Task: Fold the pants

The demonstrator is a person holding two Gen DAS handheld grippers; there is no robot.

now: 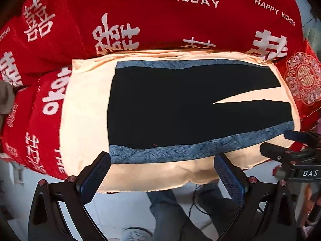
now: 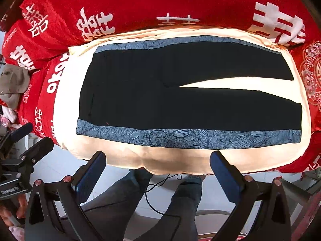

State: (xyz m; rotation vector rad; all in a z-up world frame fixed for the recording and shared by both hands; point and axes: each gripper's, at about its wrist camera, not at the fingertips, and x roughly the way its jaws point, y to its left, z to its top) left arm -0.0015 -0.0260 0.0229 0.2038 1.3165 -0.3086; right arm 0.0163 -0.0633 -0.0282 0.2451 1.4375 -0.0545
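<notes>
Black pants (image 1: 170, 104) with blue patterned side stripes lie flat on a cream cloth (image 1: 86, 108), waist at the left, both legs spread toward the right. They also show in the right wrist view (image 2: 160, 100). My left gripper (image 1: 162, 160) is open and empty, held above the near edge of the cloth, just short of the near blue stripe (image 1: 180, 150). My right gripper (image 2: 158, 158) is open and empty above the same near edge, below the stripe (image 2: 180, 136). The right gripper also shows at the right of the left wrist view (image 1: 289, 140).
A red bedspread (image 1: 140, 20) with white lettering surrounds the cream cloth (image 2: 66, 100). The person's legs in jeans (image 2: 124, 200) and a black cable (image 2: 160, 182) are on the pale floor below. A grey toy (image 2: 14, 82) lies at the left.
</notes>
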